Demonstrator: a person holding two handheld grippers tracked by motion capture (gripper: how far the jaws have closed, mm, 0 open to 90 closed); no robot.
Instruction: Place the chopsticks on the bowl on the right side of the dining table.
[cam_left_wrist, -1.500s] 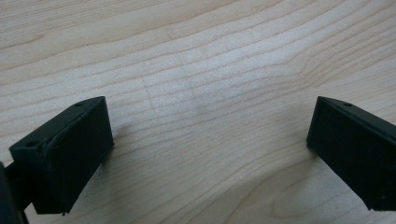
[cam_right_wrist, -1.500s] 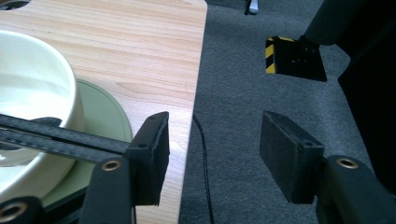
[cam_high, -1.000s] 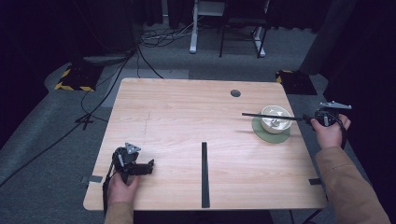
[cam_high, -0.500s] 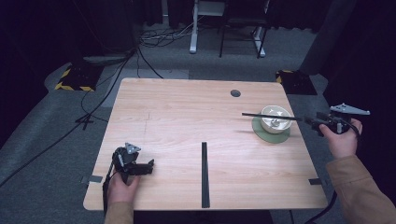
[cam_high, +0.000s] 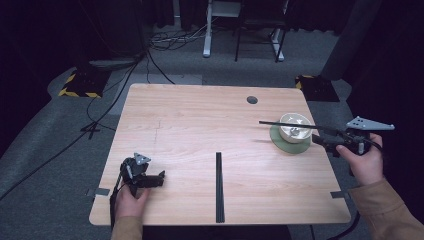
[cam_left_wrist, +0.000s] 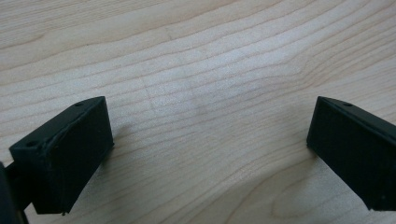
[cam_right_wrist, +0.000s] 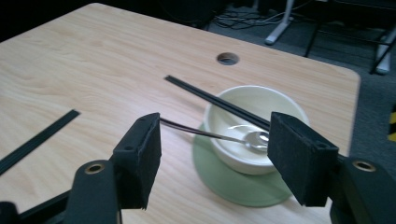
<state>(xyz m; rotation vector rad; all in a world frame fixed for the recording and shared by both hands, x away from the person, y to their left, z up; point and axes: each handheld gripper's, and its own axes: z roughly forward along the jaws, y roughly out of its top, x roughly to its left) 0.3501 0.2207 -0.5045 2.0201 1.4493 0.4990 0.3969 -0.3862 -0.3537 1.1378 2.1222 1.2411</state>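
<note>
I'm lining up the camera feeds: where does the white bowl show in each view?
High view: the white bowl sits at the table's right side on a green plate, with black chopsticks across its rim.
Left gripper view: not in it; bare table wood.
Right gripper view: centre right, between the jaws.
Shared landmark: the round table hole.

Room: dim, dark walls. Grey carpet floor (cam_high: 55, 150); black cables (cam_high: 165, 42) trailing far; white desk legs (cam_high: 207, 30); yellow-black striped blocks (cam_high: 80, 85) left and right; light wooden table (cam_high: 200, 125).
</note>
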